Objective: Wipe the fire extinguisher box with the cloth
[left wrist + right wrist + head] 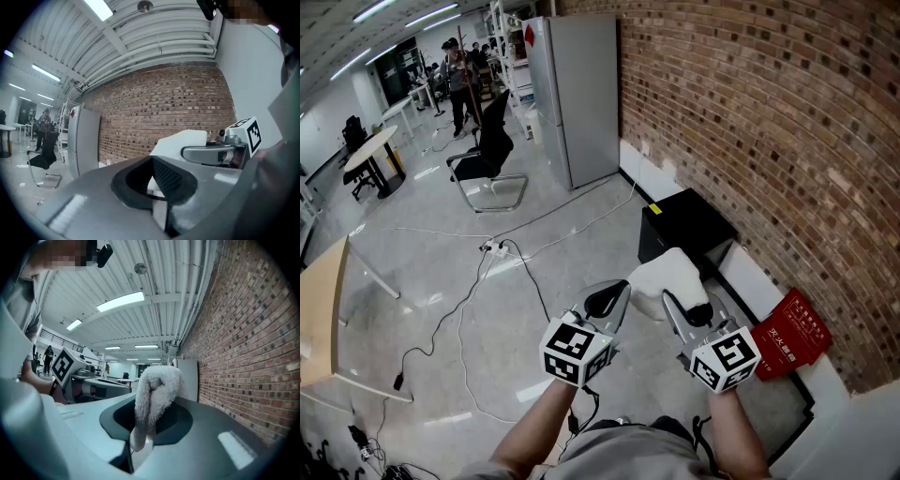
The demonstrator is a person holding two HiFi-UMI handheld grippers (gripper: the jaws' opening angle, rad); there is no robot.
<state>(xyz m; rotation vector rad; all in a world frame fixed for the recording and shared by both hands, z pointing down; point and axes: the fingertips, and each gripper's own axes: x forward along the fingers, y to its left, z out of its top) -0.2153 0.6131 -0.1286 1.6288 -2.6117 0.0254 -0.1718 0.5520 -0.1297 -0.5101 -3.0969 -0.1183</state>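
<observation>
Right gripper [686,309]: level, jaws clamped on cloth [157,390]; white terry wad bulges above pads. Beside it left gripper [606,302]: jaws together, nothing between.

Cloth likely soft, light, floppy. Pinch on bunched fold looks sound; loose tail may drag.

Target, fire extinguisher box [792,333]: red, at foot of brick wall [750,112], right of grippers, not yet touched. Probably rigid, smooth.

Count: two grippers, one cloth, one fire extinguisher box, one black box [689,225] beyond.

The cloth [667,274] is white, the fire extinguisher box [794,335] red with pale lettering, the brick wall [750,112] reddish-brown with pale mortar lines, and the low cabinet [686,223] black.
</observation>
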